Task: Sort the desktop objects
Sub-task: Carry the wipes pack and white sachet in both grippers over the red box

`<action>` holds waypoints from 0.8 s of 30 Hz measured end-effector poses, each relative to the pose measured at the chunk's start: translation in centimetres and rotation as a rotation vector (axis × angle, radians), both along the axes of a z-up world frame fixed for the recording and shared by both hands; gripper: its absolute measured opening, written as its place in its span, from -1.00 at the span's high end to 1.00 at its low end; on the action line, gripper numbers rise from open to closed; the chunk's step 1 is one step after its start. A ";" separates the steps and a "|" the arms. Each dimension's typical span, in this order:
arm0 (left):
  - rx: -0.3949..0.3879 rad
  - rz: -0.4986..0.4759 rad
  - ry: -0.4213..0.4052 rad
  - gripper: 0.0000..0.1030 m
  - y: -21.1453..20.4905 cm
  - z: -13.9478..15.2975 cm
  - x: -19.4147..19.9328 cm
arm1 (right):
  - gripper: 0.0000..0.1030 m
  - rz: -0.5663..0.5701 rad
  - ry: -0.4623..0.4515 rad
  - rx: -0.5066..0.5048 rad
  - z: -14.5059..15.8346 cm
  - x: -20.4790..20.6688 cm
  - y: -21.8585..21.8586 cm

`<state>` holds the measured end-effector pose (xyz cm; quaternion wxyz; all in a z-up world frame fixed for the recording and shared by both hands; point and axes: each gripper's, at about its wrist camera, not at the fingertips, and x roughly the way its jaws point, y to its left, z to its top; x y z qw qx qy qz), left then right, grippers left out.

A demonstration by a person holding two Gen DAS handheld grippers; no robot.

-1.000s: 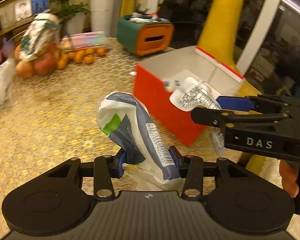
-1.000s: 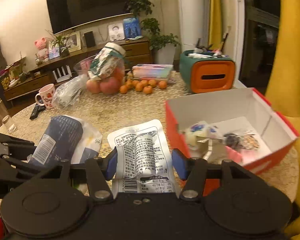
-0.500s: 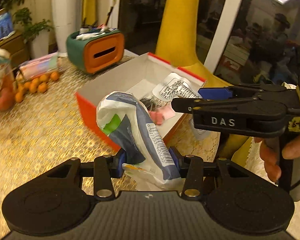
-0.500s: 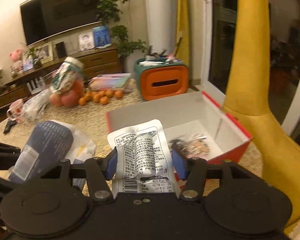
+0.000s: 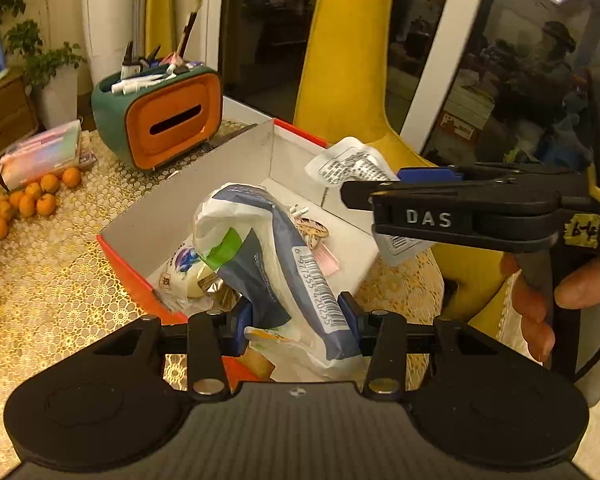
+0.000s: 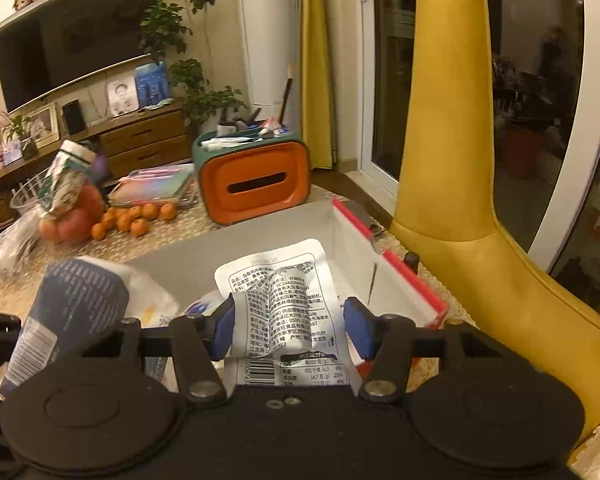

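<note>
Left wrist view: the left gripper (image 5: 294, 314) at lower centre clamps a blue and white bag (image 5: 268, 256), which stands up over the red box (image 5: 132, 268) in mid-frame. At right, the right gripper (image 5: 380, 190), held by a hand (image 5: 560, 300), pinches a white packet (image 5: 352, 166) above the box's far corner.

Right wrist view: the right gripper (image 6: 288, 326) grips the white packet (image 6: 284, 292) at centre, over the box (image 6: 412, 280); the bag (image 6: 72, 312) shows at lower left
</note>
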<state>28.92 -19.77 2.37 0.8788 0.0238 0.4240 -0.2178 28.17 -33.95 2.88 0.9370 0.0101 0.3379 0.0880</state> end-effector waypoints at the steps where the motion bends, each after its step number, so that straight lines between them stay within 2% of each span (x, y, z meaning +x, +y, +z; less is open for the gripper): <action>1: 0.000 0.007 -0.001 0.17 0.0 -0.2 0.6 | -0.08 -0.003 0.002 0.000 -0.2 0.5 -0.1; 7: -0.011 0.037 0.022 0.17 0.2 -1.3 3.9 | -0.09 -0.015 0.020 -0.030 -1.3 3.2 -0.4; 13: 0.034 0.061 0.051 0.17 -0.2 -3.5 6.7 | -0.09 -0.039 0.081 -0.027 -3.6 6.3 -0.7; 24: -0.028 0.067 0.136 0.17 -0.3 -6.7 10.2 | -0.09 -0.050 0.159 -0.061 -7.1 8.5 -0.5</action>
